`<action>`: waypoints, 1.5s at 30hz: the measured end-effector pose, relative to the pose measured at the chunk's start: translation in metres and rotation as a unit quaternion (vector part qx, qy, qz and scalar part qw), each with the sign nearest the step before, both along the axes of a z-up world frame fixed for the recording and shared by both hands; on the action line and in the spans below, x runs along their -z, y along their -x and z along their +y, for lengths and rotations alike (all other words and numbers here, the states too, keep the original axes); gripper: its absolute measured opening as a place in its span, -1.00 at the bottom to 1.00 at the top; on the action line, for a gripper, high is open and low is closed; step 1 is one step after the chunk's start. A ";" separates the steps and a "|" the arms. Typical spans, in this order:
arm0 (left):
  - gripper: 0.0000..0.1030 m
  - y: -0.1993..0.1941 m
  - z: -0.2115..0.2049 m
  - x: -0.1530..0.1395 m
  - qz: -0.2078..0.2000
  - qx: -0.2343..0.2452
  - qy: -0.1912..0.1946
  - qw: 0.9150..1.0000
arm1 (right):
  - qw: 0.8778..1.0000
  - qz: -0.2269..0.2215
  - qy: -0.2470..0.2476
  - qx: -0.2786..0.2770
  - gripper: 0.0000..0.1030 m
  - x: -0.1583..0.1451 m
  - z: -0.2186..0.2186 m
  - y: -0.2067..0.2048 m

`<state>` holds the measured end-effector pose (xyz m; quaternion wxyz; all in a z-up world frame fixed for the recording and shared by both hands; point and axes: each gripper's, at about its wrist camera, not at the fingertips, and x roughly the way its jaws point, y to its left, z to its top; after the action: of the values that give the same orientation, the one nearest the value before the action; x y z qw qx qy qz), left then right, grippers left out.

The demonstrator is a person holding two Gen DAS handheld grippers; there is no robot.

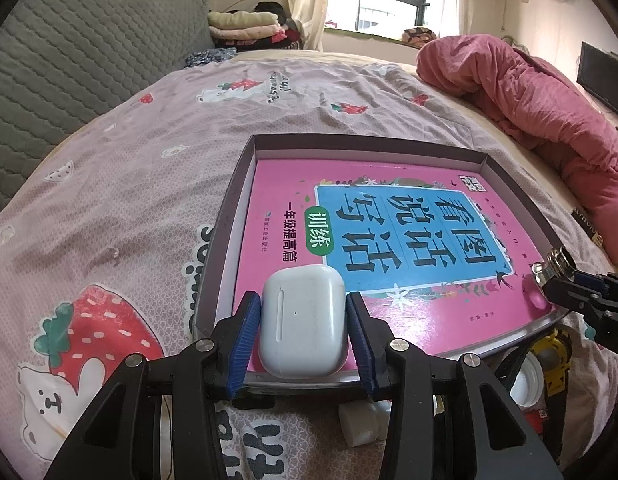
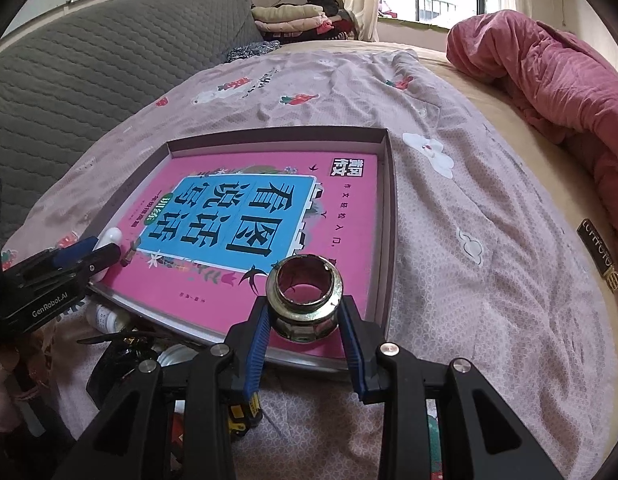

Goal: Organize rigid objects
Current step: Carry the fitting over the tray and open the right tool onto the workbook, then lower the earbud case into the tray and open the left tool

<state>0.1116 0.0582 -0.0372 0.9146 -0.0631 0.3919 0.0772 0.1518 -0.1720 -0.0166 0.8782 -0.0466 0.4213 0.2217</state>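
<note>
Strawberry-print bedding [image 1: 121,184] covers the bed, carrying a shallow box [image 1: 245,168] with a pink book [image 1: 449,312] inside. At left, the left claw [image 1: 305,320] clamps a white earbud case [image 1: 303,320] over the book's near edge. Rightward, the right claw [image 2: 305,316] grips a metal nut [image 2: 304,300] above the box's near right corner.

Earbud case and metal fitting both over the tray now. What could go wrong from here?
1. The metal fitting is round; released on the glossy pink book it may roll toward the tray wall.
2. The left gripper holds the smooth earbud case only by its sides, so it could slip.
3. The tray sits on soft bedding; pressing down may tilt it.
</note>
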 end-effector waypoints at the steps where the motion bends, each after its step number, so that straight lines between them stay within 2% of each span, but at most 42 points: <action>1: -0.13 0.000 0.000 0.000 0.000 0.000 0.000 1.000 | 1.000 0.000 0.000 0.000 -0.33 0.000 0.000 0.000; 19: -0.13 -0.002 0.004 0.003 0.002 -0.002 -0.008 1.000 | 1.000 -0.009 0.002 -0.005 -0.31 -0.001 0.002 0.000; 24: -0.13 -0.001 0.003 0.003 0.002 -0.002 -0.011 1.000 | 1.000 -0.027 0.006 -0.015 -0.06 -0.006 0.003 0.007; 25: -0.13 -0.001 0.003 0.003 0.003 -0.003 -0.013 1.000 | 0.999 -0.033 0.011 -0.013 0.08 -0.008 0.003 0.008; 26: -0.13 -0.001 0.004 0.003 0.002 -0.004 -0.013 1.000 | 0.999 -0.036 0.011 -0.013 0.12 -0.008 0.002 0.008; 33: -0.12 0.000 0.006 0.003 0.001 -0.010 -0.016 1.000 | 0.999 -0.044 -0.024 0.006 0.12 -0.016 -0.009 0.006; 45: -0.12 0.004 0.007 0.000 -0.005 -0.011 -0.021 1.000 | 0.998 -0.041 -0.040 0.028 0.13 -0.015 -0.020 0.001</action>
<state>0.1073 0.0647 -0.0376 0.9168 -0.0488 0.3848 0.0954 0.1507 -0.1923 -0.0013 0.9018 -0.0085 0.3767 0.2118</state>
